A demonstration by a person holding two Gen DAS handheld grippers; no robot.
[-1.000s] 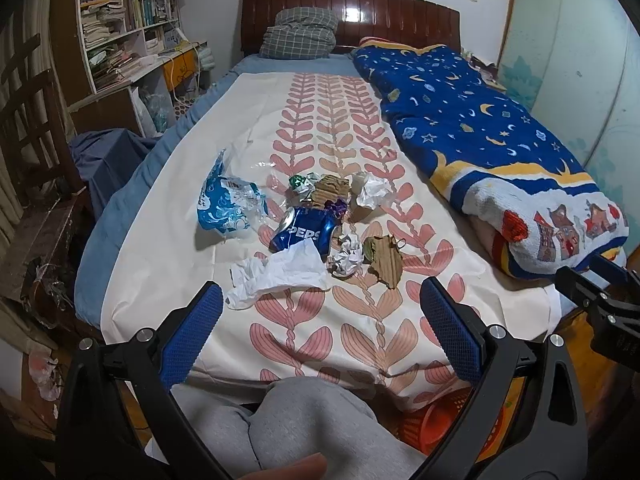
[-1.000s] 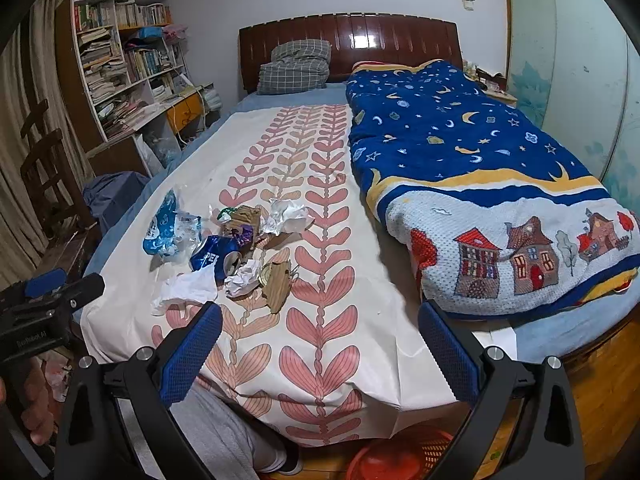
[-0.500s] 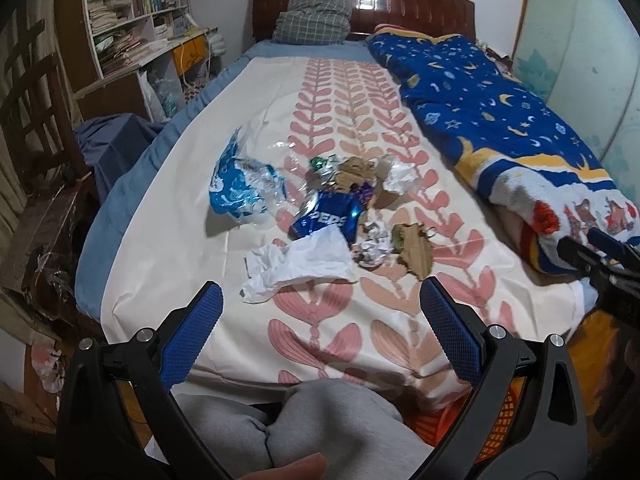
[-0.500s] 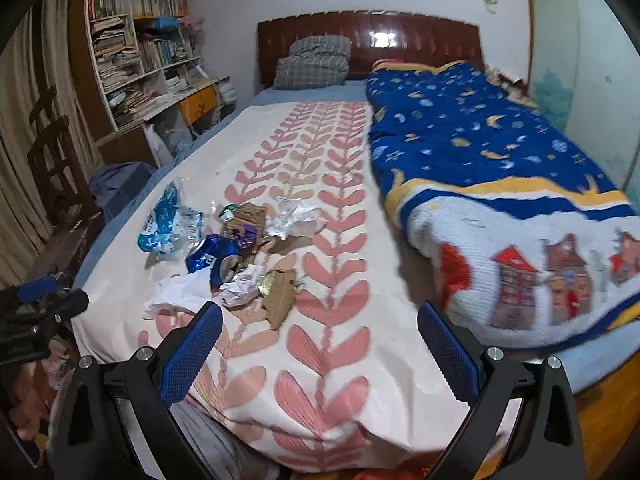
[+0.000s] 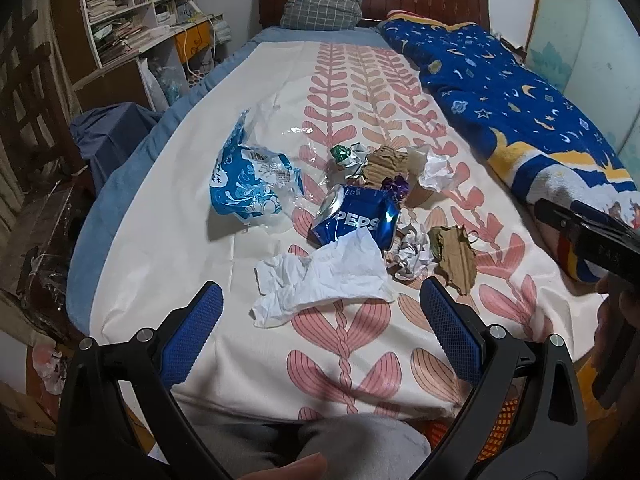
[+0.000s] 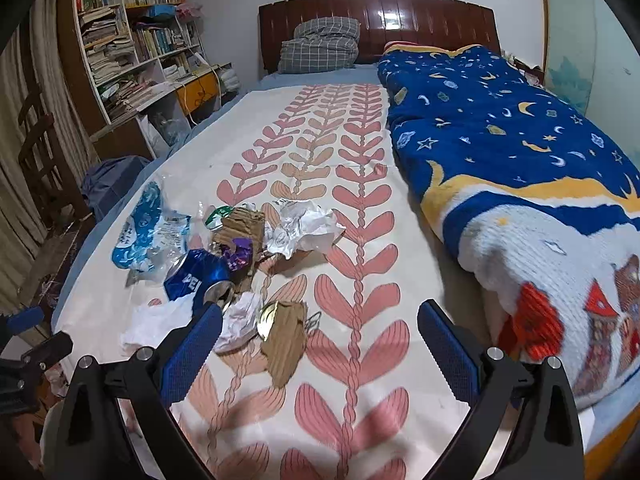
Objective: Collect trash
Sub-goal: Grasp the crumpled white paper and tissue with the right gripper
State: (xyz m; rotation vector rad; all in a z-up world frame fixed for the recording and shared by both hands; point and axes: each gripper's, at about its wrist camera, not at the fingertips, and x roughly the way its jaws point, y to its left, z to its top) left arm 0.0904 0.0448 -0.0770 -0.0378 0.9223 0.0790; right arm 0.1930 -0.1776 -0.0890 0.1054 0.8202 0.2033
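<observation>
I am holding both tools above the foot of the bed, and I am not carrying anything. The left gripper (image 5: 320, 318) is standing with its blue pads wide apart, and the right gripper (image 6: 320, 338) is spread in the same way, empty.

Nearest to the left gripper, the crumpled white paper sheet (image 5: 320, 280) is lying flat on the cream bedsheet with pink leaf pattern (image 5: 352, 364). I think this is the first piece to take. To do it well, I am planning to come down on a raised fold of the paper, not on a flat part, so that the pads are catching only paper and not pinching the bedsheet under it.

Just beside it, the small white paper ball (image 5: 410, 256) and the torn brown cardboard piece (image 6: 285, 342) are touching each other; the right gripper is nearer to these.

Behind the sheet, the crushed blue drink can (image 5: 354, 222) is lying on its side, partly under the paper. I am reading "PEPS" on it, the last letter hidden. It may roll, so I would grip across its dented body.

Farther, the blue and white plastic bag (image 5: 248, 184) is carrying a white label, too small to read. Beyond it, more cardboard and a green foil wrapper (image 5: 342, 154) are waiting.

An orange mesh basket (image 5: 502, 420) is showing under the bed edge, probably for the trash.
</observation>
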